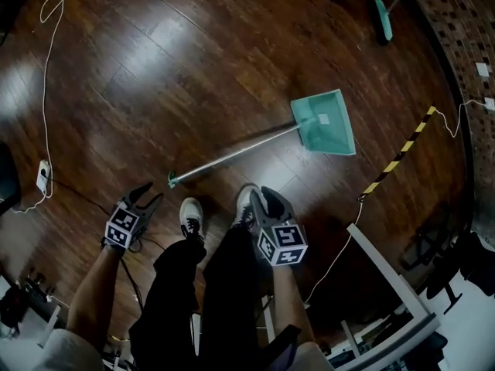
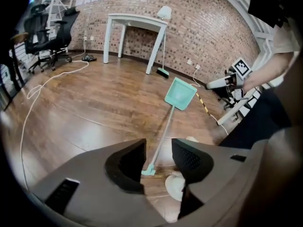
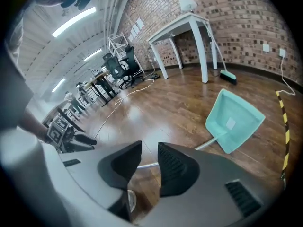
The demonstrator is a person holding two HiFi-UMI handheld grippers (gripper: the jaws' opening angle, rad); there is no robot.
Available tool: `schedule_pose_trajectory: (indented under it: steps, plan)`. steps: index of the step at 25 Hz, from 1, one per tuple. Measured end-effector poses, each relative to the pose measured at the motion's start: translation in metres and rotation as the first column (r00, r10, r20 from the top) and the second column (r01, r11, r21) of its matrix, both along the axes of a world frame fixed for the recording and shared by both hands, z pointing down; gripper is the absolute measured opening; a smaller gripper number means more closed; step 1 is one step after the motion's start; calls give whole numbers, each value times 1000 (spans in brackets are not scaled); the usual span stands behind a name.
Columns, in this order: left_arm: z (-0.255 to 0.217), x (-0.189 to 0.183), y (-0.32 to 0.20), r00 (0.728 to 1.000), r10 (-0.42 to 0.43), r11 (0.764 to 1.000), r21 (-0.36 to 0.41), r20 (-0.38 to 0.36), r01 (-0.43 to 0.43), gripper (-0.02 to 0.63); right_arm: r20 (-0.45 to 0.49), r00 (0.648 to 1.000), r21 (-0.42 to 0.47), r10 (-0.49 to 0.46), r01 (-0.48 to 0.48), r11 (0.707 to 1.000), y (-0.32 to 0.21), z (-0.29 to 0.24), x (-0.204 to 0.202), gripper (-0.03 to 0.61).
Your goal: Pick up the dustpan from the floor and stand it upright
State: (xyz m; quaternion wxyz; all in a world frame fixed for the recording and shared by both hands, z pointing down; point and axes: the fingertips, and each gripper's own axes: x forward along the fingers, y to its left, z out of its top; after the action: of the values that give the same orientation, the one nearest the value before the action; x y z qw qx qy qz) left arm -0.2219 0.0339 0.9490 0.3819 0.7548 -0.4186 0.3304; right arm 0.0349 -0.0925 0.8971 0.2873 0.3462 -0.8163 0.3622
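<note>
The dustpan [image 1: 325, 124] lies flat on the floor [image 1: 155, 91], its handle end near the left claw [image 1: 145, 193], its shaft near the right claw [image 1: 259, 198]. Both claws gape empty, clear of it.

Office or lab-style workroom, by the look of it. Bare brick wall [image 2: 203, 27] along one side, with sockets [image 3: 266, 47] low down. Dark, glossy wooden floor [image 1: 193, 68] throughout. White table [image 2: 137, 20] against the brick, a white lamp [image 2: 164, 12] on top. Black swivel chairs [image 2: 47, 32] grouped in a corner, more desks [image 3: 97, 82] in a row further back under long strip lights [image 3: 73, 21]. White cable [image 1: 43, 99] trailing loose across the boards, yellow-and-black tape [image 1: 398, 154] stuck down near the wall.
</note>
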Motion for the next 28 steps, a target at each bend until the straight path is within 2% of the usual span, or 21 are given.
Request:
schedule_pose_trajectory:
  steps: [4, 7, 10, 12, 16, 17, 20, 26, 28]
  plan:
    - [70, 3, 23, 992, 125, 991, -52, 4, -125, 183, 40, 999, -49, -15, 17, 999, 7, 68, -16, 120]
    - [110, 3, 35, 982, 184, 981, -65, 51, -180, 183, 87, 994, -124, 73, -62, 990, 13, 115, -25, 120]
    - [141, 8, 47, 965, 238, 970, -63, 106, -233, 194, 80, 988, -193, 130, -112, 975, 29, 161, -29, 120]
    - [158, 14, 55, 950, 285, 958, -53, 131, -280, 209, 74, 992, -214, 107, -89, 973, 40, 187, -37, 120]
    - [186, 24, 64, 896, 389, 918, -13, 215, -396, 265, 107, 993, -263, 56, -26, 964, 52, 233, -62, 121]
    - [193, 25, 64, 887, 400, 912, -5, 230, -410, 268, 122, 991, -279, 48, -13, 960, 53, 243, -68, 125]
    - [215, 29, 63, 878, 408, 906, 9, 248, -424, 268, 184, 982, -311, 44, 15, 950, 53, 264, -85, 189]
    - [236, 27, 61, 882, 391, 913, 5, 263, -407, 267, 249, 963, -355, 103, -8, 935, 50, 290, -105, 195]
    - [242, 21, 65, 876, 386, 915, 3, 291, -404, 256, 277, 955, -357, 109, -2, 934, 49, 290, -109, 195]
